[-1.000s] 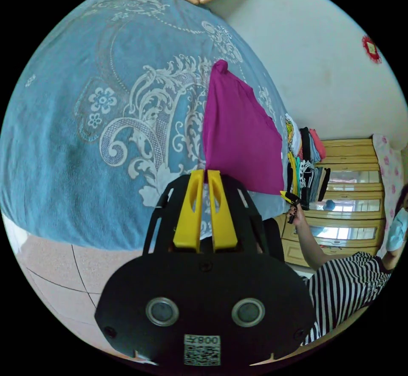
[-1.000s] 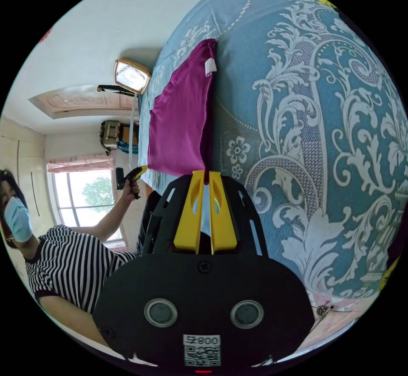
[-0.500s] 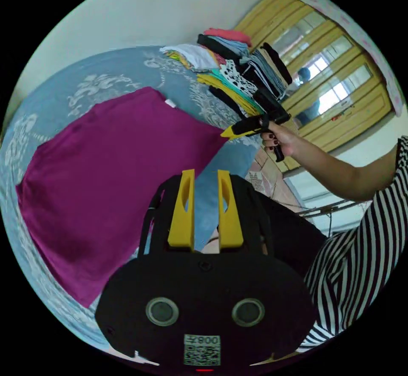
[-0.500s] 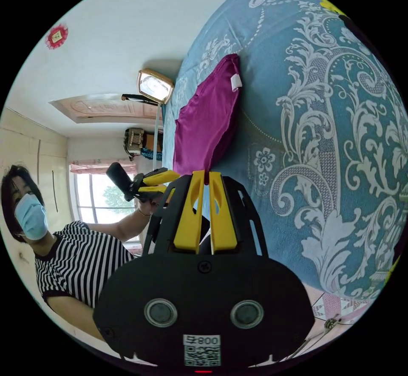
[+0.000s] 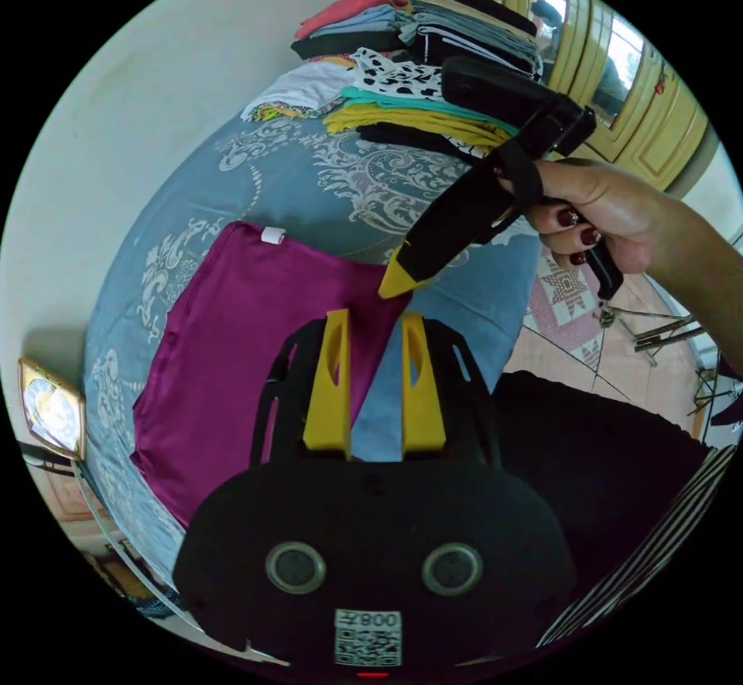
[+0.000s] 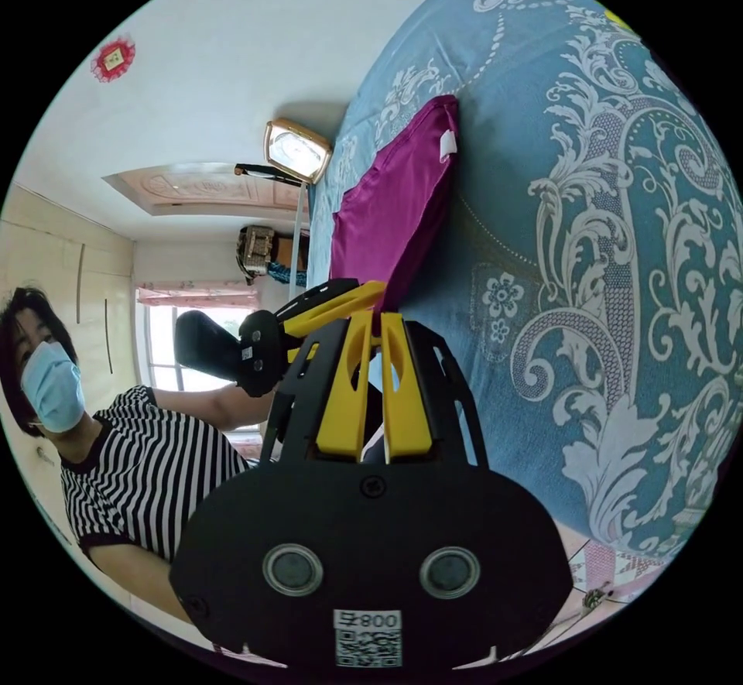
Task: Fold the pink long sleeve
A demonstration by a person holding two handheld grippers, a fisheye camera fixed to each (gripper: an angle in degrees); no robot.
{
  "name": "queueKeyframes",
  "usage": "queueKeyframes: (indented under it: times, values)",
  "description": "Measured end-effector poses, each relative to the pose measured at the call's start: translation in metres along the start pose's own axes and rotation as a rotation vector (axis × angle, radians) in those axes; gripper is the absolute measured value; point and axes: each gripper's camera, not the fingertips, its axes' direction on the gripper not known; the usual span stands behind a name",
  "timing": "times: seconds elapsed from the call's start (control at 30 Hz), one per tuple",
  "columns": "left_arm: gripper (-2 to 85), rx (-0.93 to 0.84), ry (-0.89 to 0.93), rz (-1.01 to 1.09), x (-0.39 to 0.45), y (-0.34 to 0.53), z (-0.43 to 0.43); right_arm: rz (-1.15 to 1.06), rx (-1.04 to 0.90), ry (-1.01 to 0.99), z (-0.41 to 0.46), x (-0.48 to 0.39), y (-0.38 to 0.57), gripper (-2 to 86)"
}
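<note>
Since a second ago the left gripper [image 5: 374, 315] has let go of the shirt [image 5: 240, 352] and its jaws stand apart over the near hem; the shirt, then hanging from both grippers, now lies mostly flat on the bedspread [image 5: 309, 174]. From the left gripper view the shirt sits at about 9 o'clock of the jaws, its white tag [image 5: 272, 235] at the far corner, toward 11 o'clock. The right gripper [image 6: 372, 319] is clenched on the shirt's near corner, a strip of magenta cloth pinched between both jaws; in the left gripper view it [image 5: 396, 282] comes in from 2 o'clock, held by a hand [image 5: 604, 209], its yellow tip at the shirt's edge. A clothes pile [image 5: 418, 89] stands at 12 o'clock, well apart from the shirt. A clock [image 5: 50, 418] sits at 8 o'clock beside the bed. Risks, as judged: the two grippers are near each other, so the left could strike the right when it re-grips. If the right pulls on its single corner, the panel may drag and wrinkle, or slide toward the bed edge. A loose left pinch could catch only the top layer, skewing the next fold.
</note>
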Motion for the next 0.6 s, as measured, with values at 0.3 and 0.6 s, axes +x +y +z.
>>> queueKeyframes:
  times: [0.3, 0.6]
  values:
    - [1.9, 0.096, 0.159, -0.255, -0.022, 0.011, 0.02, -0.018, 0.092, -0.023, -0.014, 0.0, -0.024, 2.0]
    - [1.6, 0.207, 0.351, -0.457, -0.06, 0.033, 0.027, 0.093, 0.147, -0.062, 0.003, 0.021, -0.104, 8.9]
